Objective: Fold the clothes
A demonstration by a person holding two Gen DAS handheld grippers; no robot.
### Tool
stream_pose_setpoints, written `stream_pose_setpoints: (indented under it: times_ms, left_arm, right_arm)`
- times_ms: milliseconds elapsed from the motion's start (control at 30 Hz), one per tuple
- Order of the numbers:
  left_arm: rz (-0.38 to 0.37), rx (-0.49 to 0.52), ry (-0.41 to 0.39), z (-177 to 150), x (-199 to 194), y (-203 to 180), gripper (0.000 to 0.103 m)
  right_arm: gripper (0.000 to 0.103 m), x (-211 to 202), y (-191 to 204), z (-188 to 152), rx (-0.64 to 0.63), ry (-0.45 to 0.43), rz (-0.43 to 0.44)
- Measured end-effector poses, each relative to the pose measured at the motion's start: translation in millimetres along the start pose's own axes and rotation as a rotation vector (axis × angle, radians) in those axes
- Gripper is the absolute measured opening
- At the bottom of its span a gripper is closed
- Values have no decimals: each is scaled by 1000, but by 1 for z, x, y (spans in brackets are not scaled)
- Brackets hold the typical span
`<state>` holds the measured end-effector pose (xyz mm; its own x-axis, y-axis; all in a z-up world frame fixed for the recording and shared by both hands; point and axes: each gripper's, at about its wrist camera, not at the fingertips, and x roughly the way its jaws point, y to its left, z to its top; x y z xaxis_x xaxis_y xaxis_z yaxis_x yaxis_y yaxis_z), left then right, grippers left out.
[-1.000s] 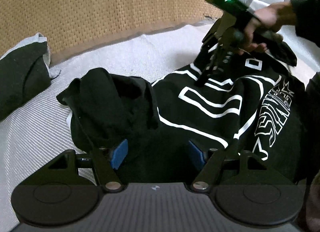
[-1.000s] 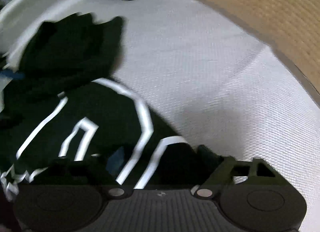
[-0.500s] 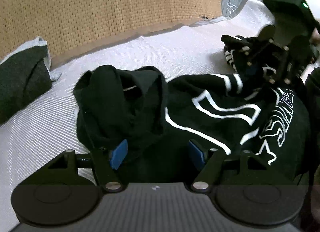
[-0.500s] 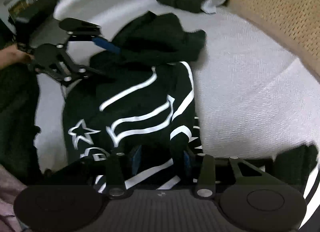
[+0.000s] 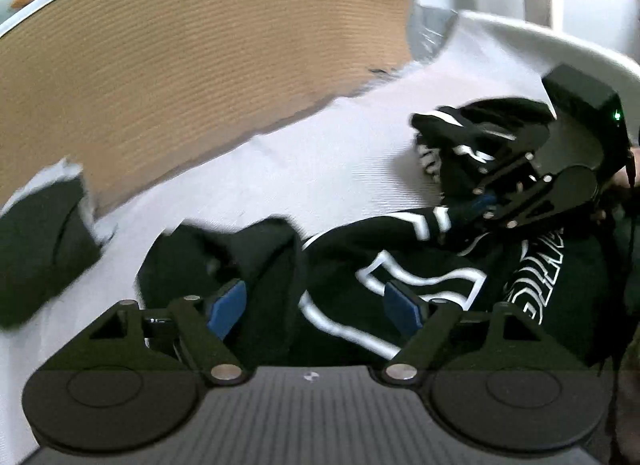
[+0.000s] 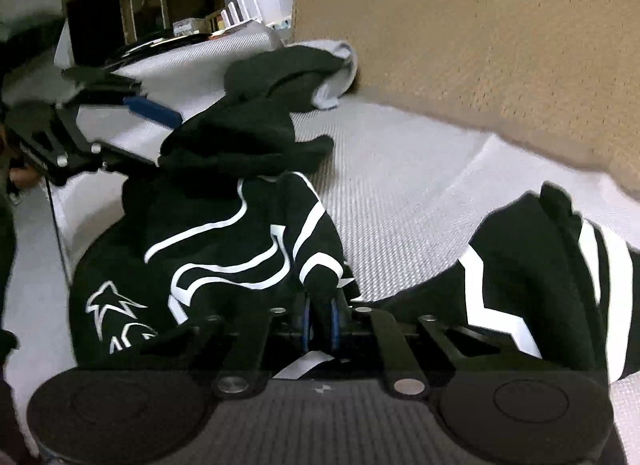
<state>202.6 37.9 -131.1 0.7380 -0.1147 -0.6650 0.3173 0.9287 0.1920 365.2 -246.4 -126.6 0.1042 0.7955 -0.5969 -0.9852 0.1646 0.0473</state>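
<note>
The white woven bedcover point(image 6: 400, 169) fills most of both views, w/ a tan woven headboard point(image 5: 200, 65) rising behind it. On the cover lies the black hoodie w/ white line graphics point(image 6: 224, 241), rumpled, body roughly mid-bed. In the right wrist view its hood point(image 6: 240, 141) is bunched at the far end, and a sleeve w/ white stripes point(image 6: 532, 277) lies off to the right of the body on the cover. A second dark garment w/ grey lining point(image 6: 292, 69) sits further back, close to the headboard, apart from the hoodie; the same bundle shows at left edge of the left wrist view point(image 5: 36, 249).

Left gripper point(image 5: 316, 305): blue pads point(image 5: 228, 305) stand wide apart and the jaws are opening; black hoodie cloth lies beneath and between them, pads not pressing on it. Pic is motion-blurred, so exact contact w/ the cloth is hard to tell.

Right gripper point(image 6: 320, 323): jaws closing, nearly together, pinching a fold of the hoodie's black cloth near a white stripe between the blue pads. In the left wrist view the same gripper point(image 5: 480, 201) is seen at right, clamped on the striped cloth, green LED point(image 5: 617, 115) lit on its body.

A hand point(image 6: 20, 175) shows only partly, at far left of the right wrist view, behind the left gripper.
</note>
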Motion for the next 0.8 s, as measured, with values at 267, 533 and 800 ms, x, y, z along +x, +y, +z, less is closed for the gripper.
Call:
stream_pose_setpoints:
  times_ms: [267, 533, 800]
  left_arm:
    - [-43, 291, 226, 57, 87, -31, 82]
    - [-165, 284, 385, 59, 136, -18, 80]
    - [-217, 242, 309, 48, 95, -9, 23]
  right_arm:
    - [10, -8, -22, 6, 107, -99, 33]
    - [10, -14, -38, 11, 229, -181, 170]
    - [10, -22, -29, 16, 174, -212, 217]
